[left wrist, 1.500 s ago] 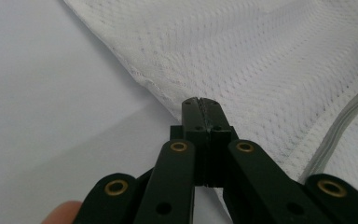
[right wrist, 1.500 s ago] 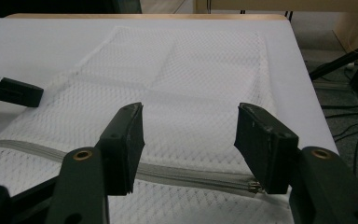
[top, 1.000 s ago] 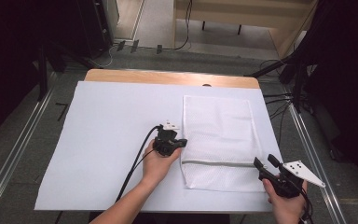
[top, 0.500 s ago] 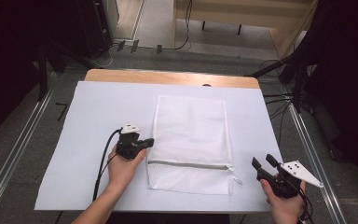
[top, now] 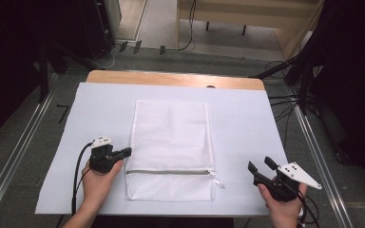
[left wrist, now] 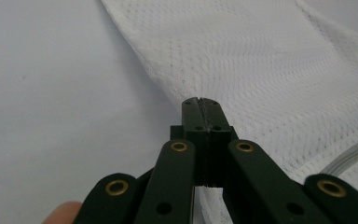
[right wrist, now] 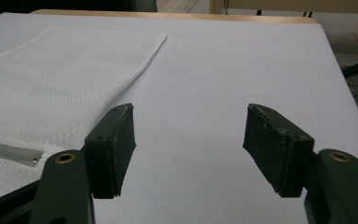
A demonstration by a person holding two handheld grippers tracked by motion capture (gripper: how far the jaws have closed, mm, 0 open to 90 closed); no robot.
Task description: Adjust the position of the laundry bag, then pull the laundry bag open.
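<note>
High view, largest item first: the counter carries a white cover sheet, and the white mesh laundry bag is the landmark for all positions below. The bag lies flat at the middle of the sheet with its zipper running across the near end, and nothing is in contact with its right edge.

Change to note: one second ago the bag lay further right on the sheet, with its right edge close to the right hand-held gripper. It now sits near the centre, and the left hand has travelled leftward with it. Judgement: the bag has been dragged by its left edge into a central working position, so the placement step looks nearly complete and the zipper is now within reach of both hands.

Left hand-held gripper: positioned at the bag's left edge, just above the zipper line. In the left gripper view its jaws are together, with the tips pinching the hem of the mesh.

Right hand-held gripper: well to the right of the bag, beyond the zipper's pull end, clear of the fabric. In the right gripper view its jaws stand apart with bare sheet between them; they have just been opening further, with nothing held.
</note>
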